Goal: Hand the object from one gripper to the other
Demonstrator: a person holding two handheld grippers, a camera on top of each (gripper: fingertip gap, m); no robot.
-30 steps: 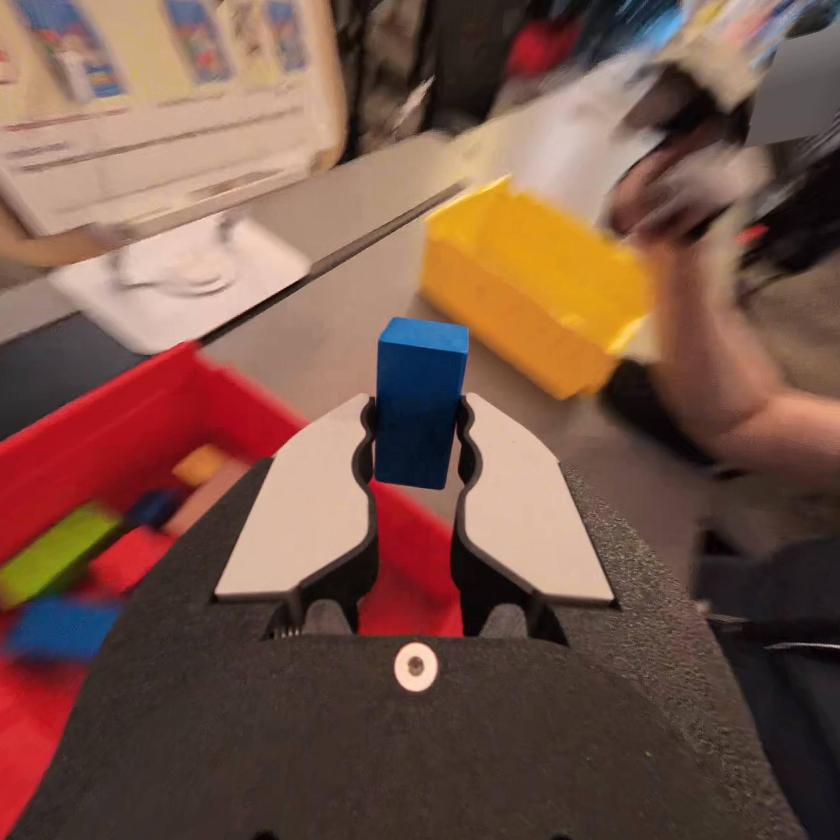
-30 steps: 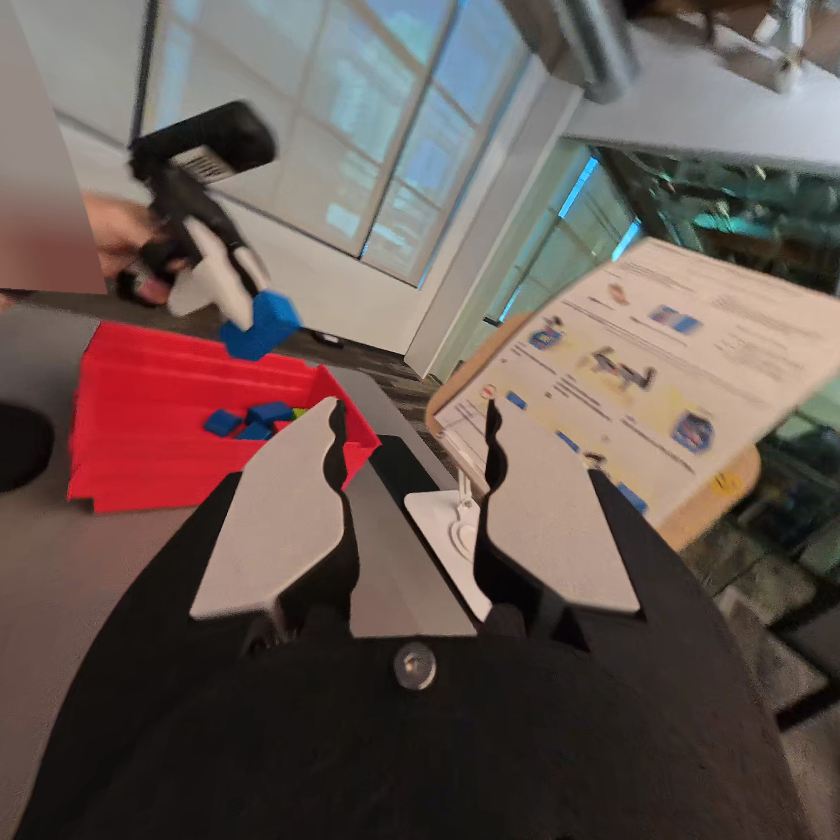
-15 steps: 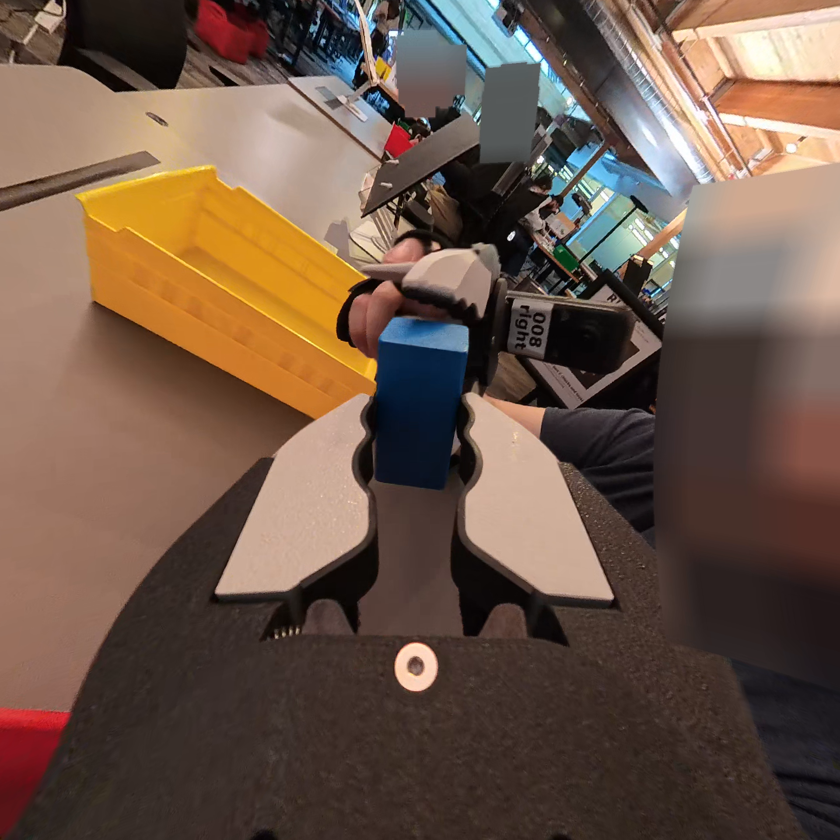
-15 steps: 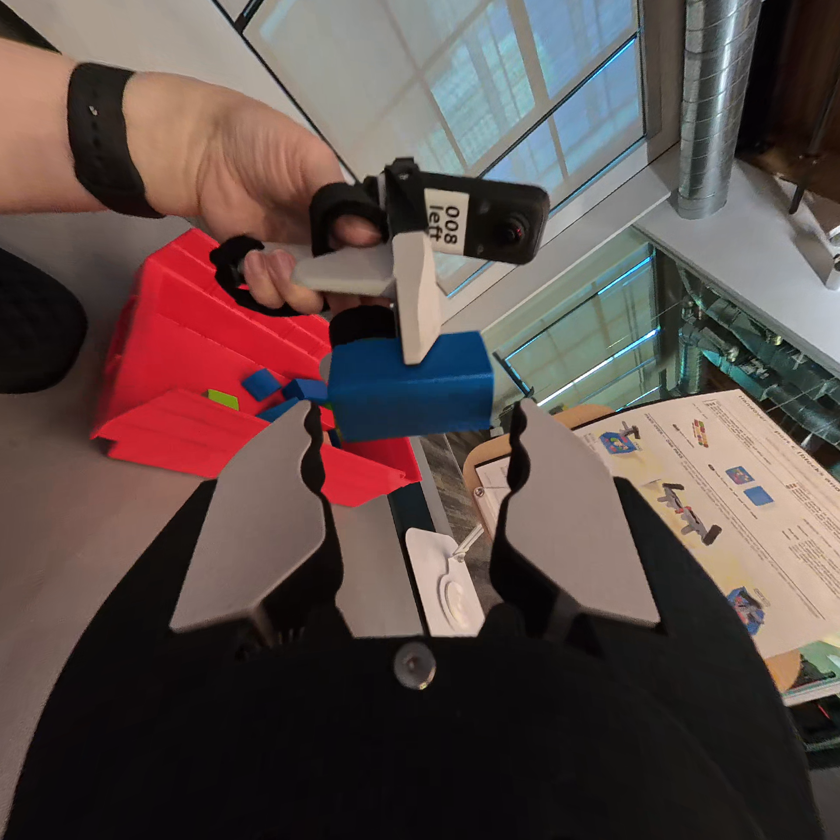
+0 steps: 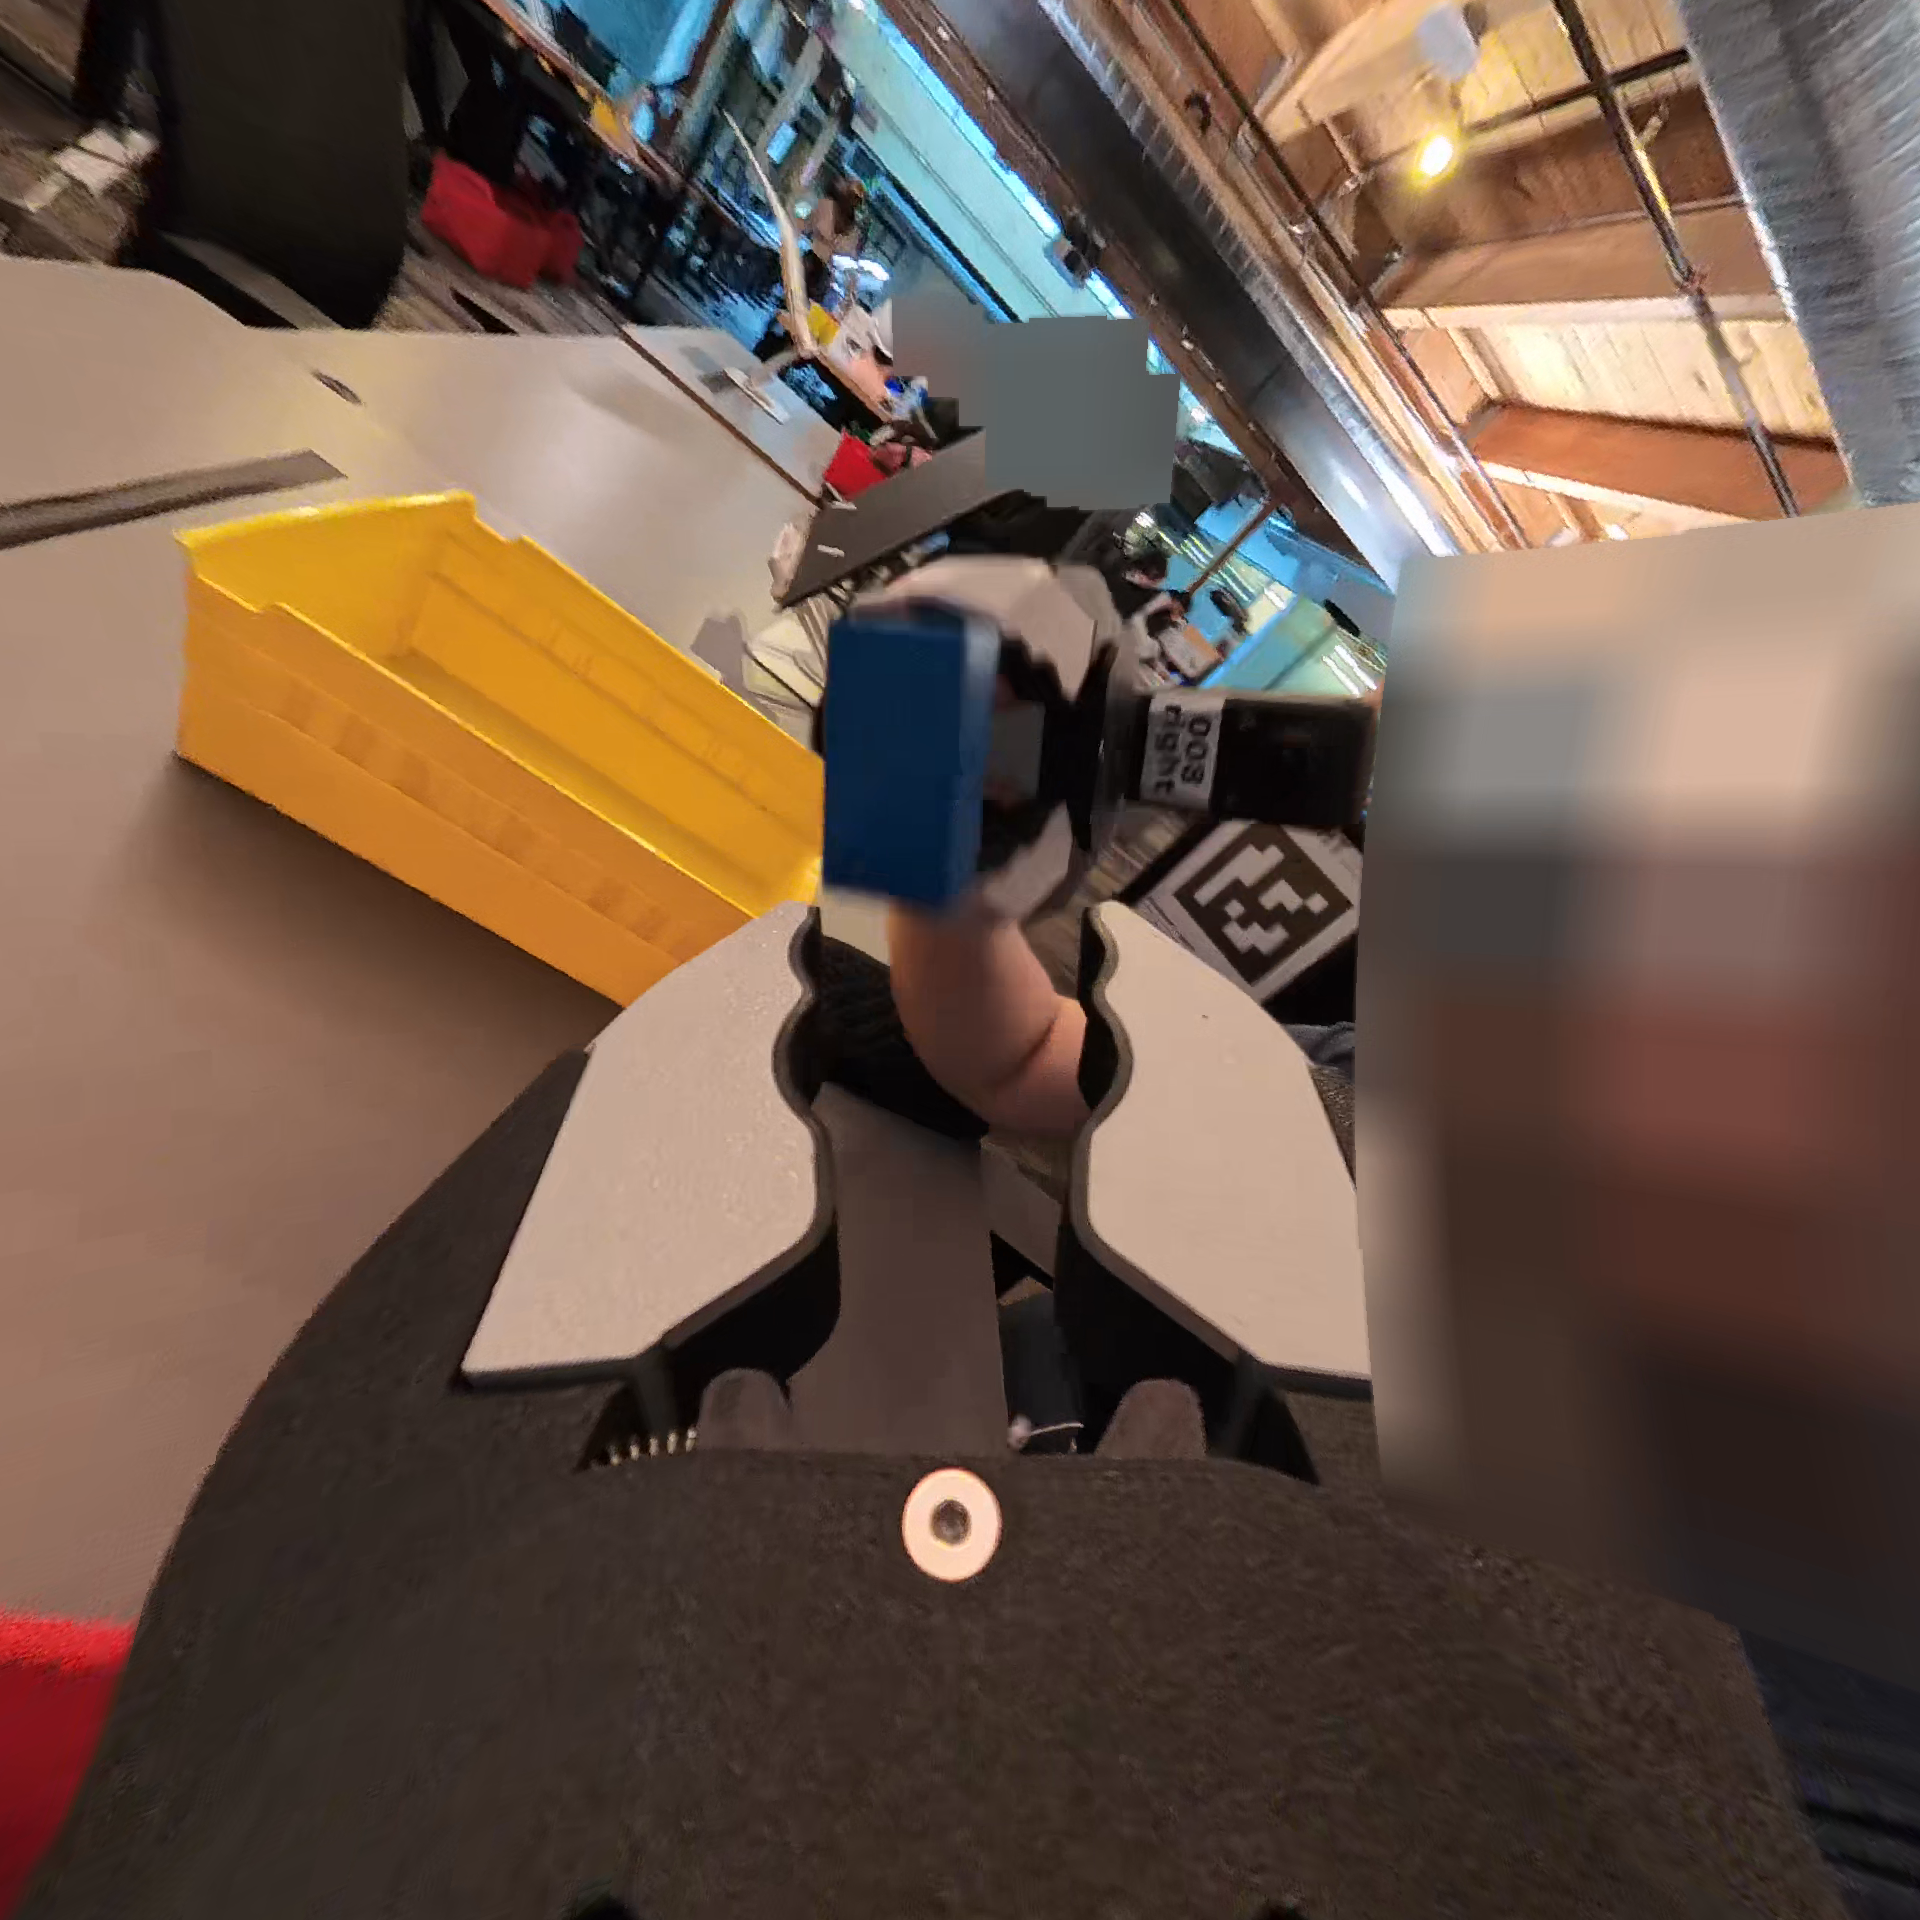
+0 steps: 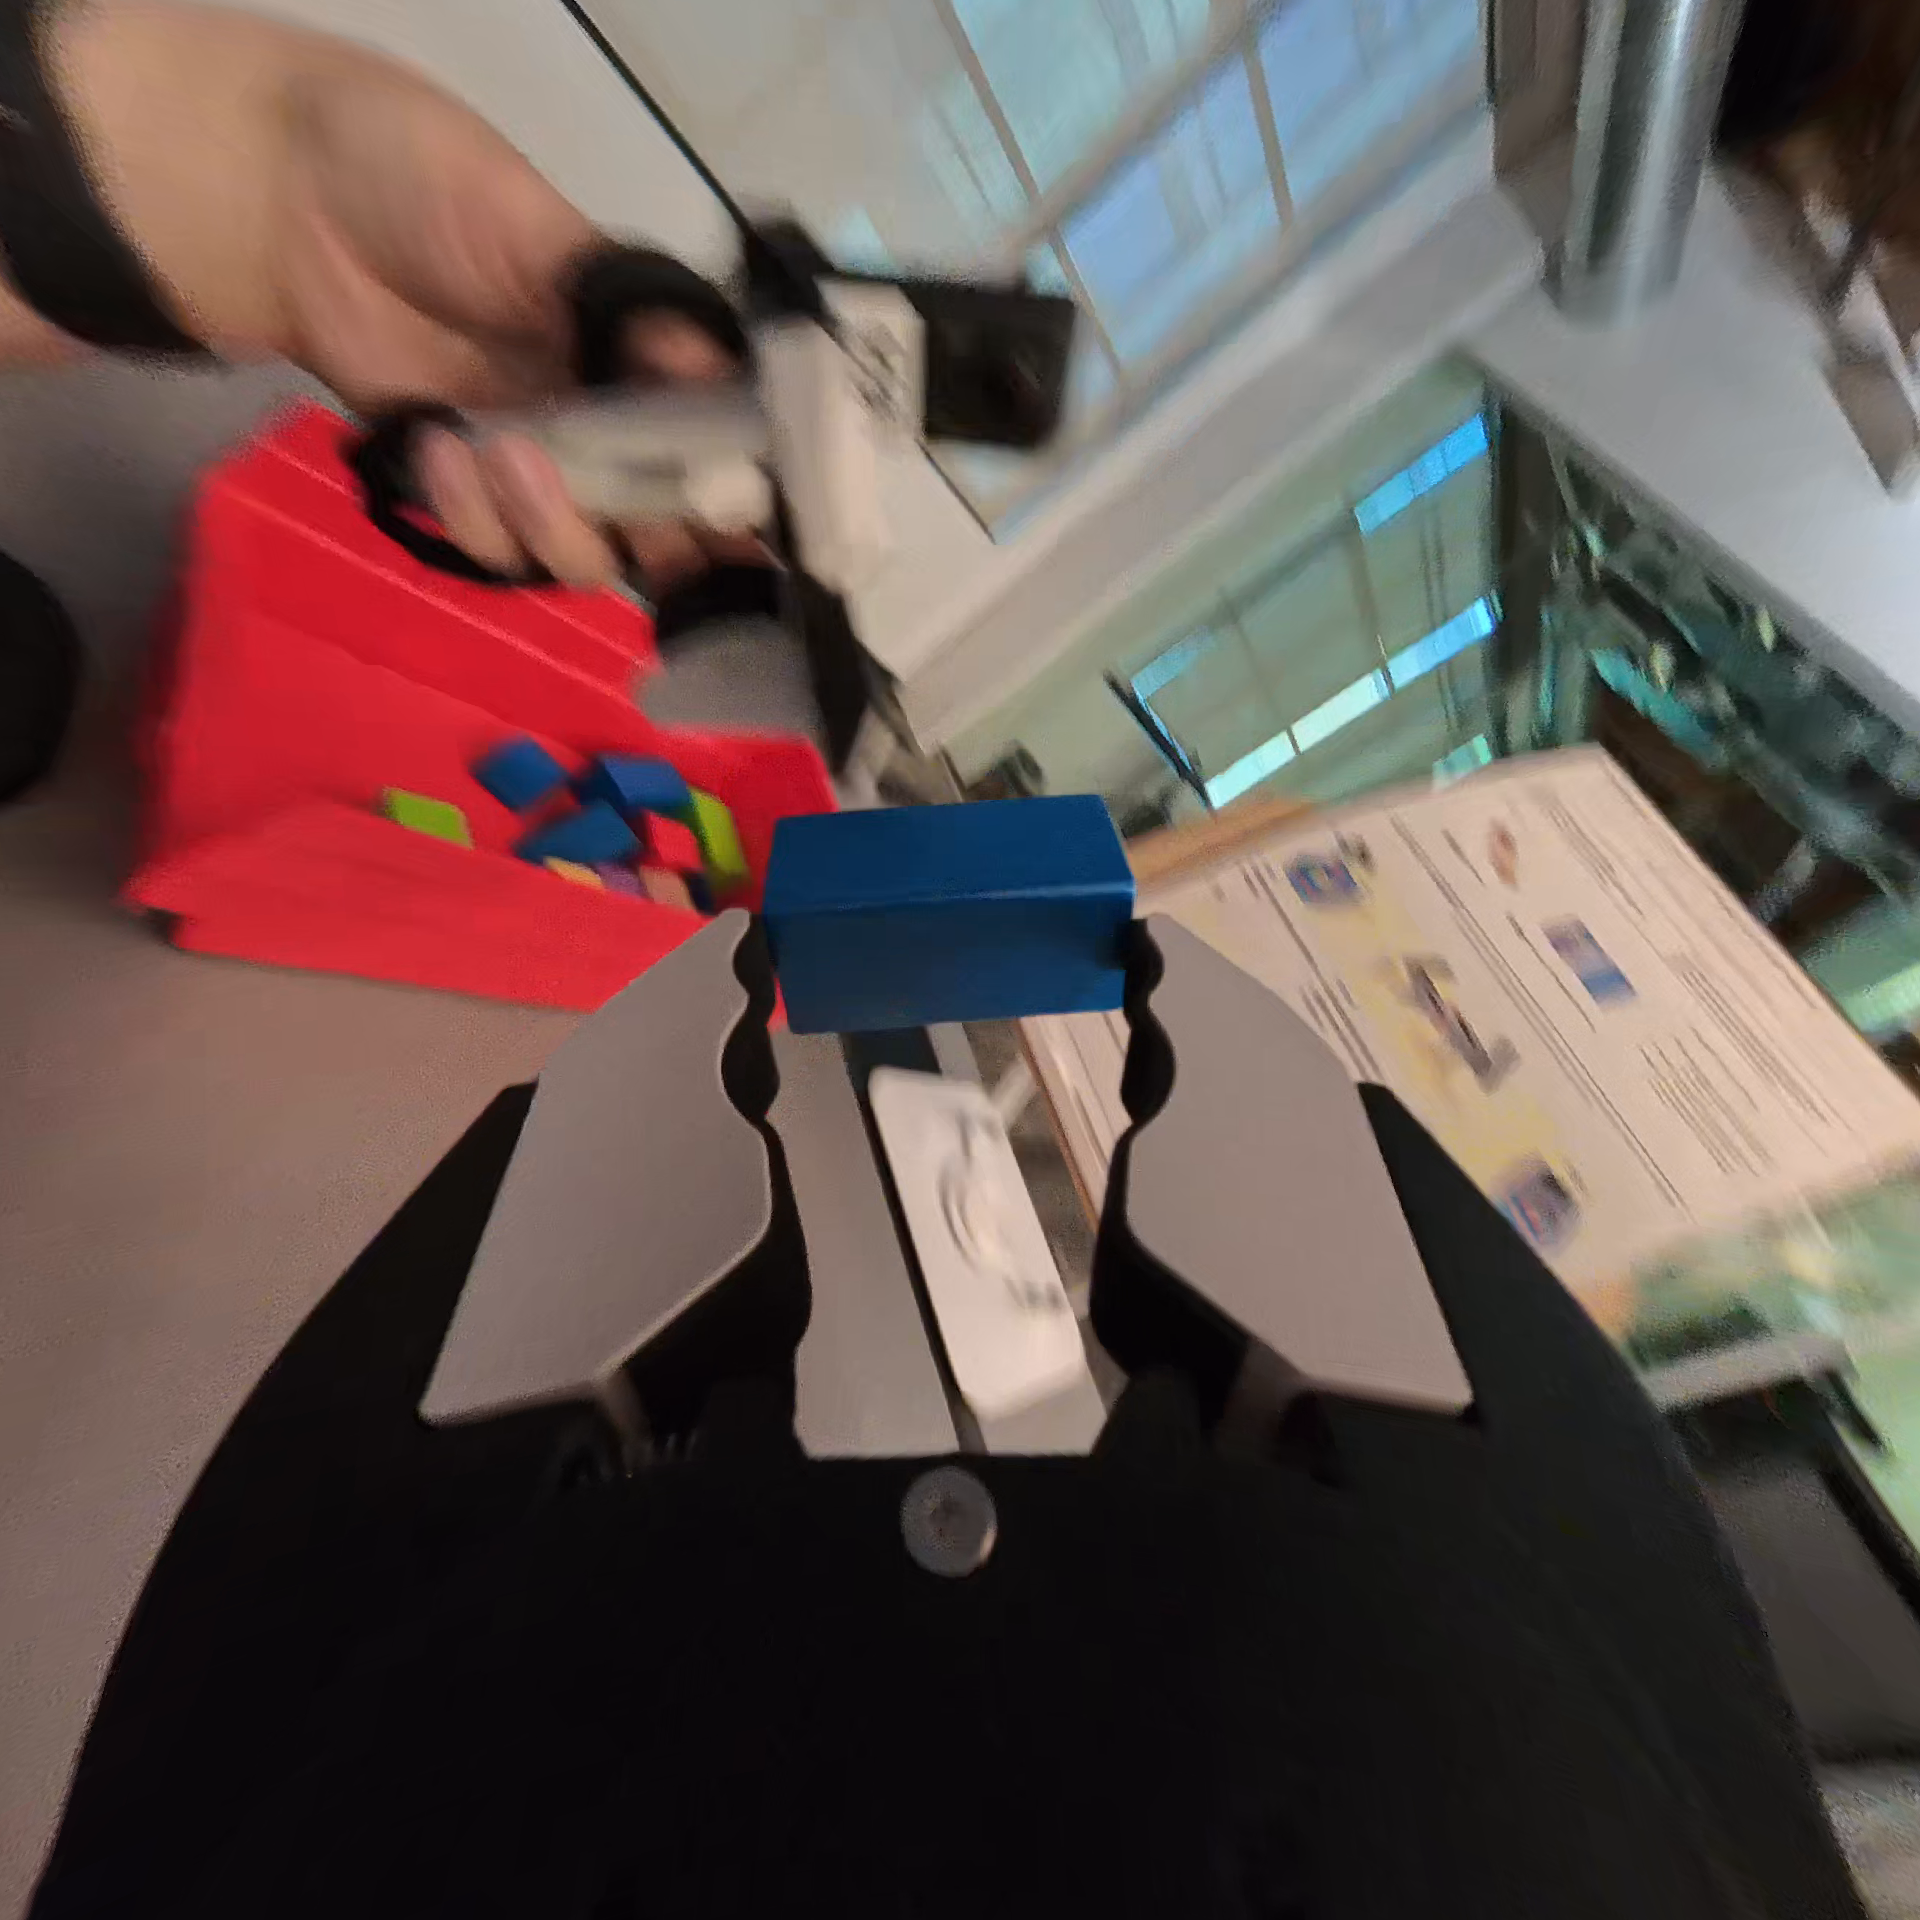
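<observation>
A blue rectangular block lies crosswise between the tips of my right gripper, which is shut on it. In the left wrist view the same block hangs in the air ahead, held by the right gripper behind it. My left gripper is open and empty, a short way back from the block. In the right wrist view the left gripper shows blurred at the upper left, held by a hand, apart from the block.
A yellow bin stands on the grey table to the left. A red bin holds several coloured blocks. A printed sheet on a board and a white stand base lie to the right.
The block has passed from my left gripper to my right. The left gripper has opened and drawn back. The right gripper has shut on the block.
</observation>
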